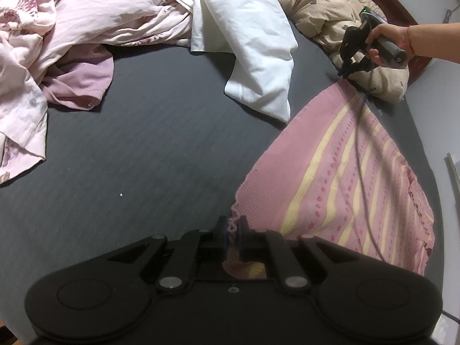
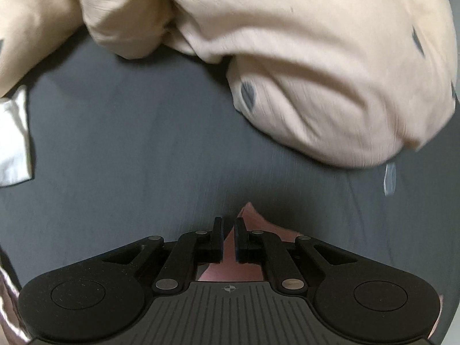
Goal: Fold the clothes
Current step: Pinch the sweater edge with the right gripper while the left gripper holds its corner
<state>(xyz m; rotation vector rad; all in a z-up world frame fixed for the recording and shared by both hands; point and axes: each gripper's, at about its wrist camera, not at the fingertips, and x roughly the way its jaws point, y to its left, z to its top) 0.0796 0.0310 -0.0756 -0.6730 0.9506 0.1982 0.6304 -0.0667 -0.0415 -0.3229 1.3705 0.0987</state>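
We see matte black linkage arms with silver pivot screws on our left gripper (image 1: pixel 232 231) and right gripper (image 2: pixel 228 234) — ribbed grey housing, crosshair mark.

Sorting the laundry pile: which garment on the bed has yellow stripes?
The pink knit garment, stretched between the left gripper and right gripper. The white, mauve and floral pieces show no yellow stripes.

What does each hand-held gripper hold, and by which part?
Both hold the pink striped knit garment: left hand-held gripper at its near edge, right hand-held gripper at a far corner.

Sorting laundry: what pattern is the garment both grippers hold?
Pink knit garment with pale yellow stripes, clearest in left wrist view.
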